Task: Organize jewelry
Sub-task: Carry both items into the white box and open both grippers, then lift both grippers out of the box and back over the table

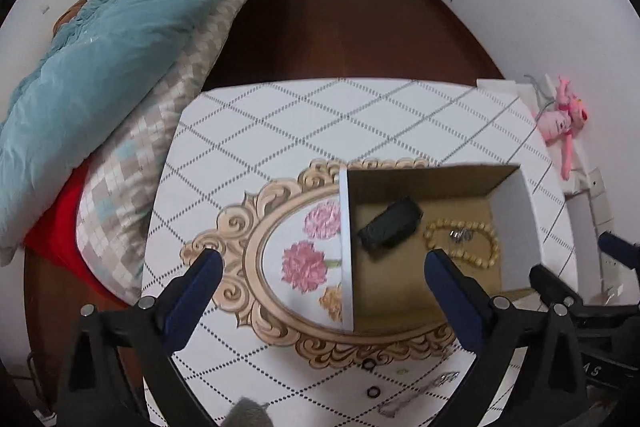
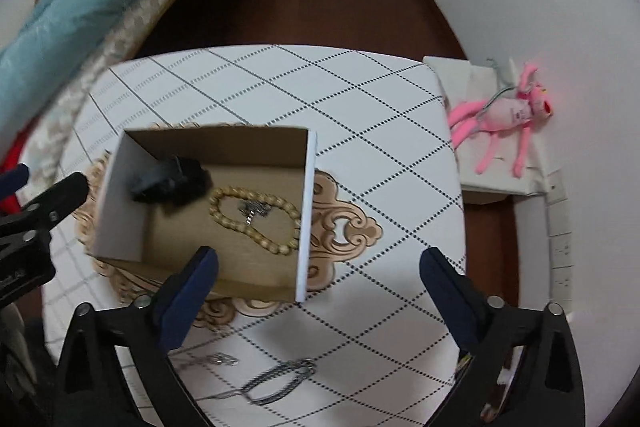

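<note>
The box (image 1: pixel 424 251) stands open-topped on the table (image 1: pixel 280 115), over the ornate oval print. Inside lie a black pouch (image 1: pixel 390 229), a bead bracelet (image 1: pixel 464 241) and a small silver piece (image 1: pixel 460 235) within the bracelet loop. The left hand-held gripper (image 1: pixel 324 263) is spread wide and empty; its right finger overlaps the box interior, its left finger is over the oval print. The right hand-held gripper (image 2: pixel 318 263) is also wide and empty, straddling the box's right wall, with its left finger over the box's near edge.

Loose jewelry lies on the table nearer than the box: a silver chain (image 2: pixel 276 383) and a smaller silver item (image 2: pixel 224 359) in the right view; two dark rings (image 1: pixel 369 365) and a thin chain in the left view.

The bed (image 1: pixel 120 67) with blue duvet borders the table's left edge. A pink plush (image 2: pixel 508 115) lies on a white ledge just beside the table's right edge. The far half of the table is bare, with dark floor beyond
</note>
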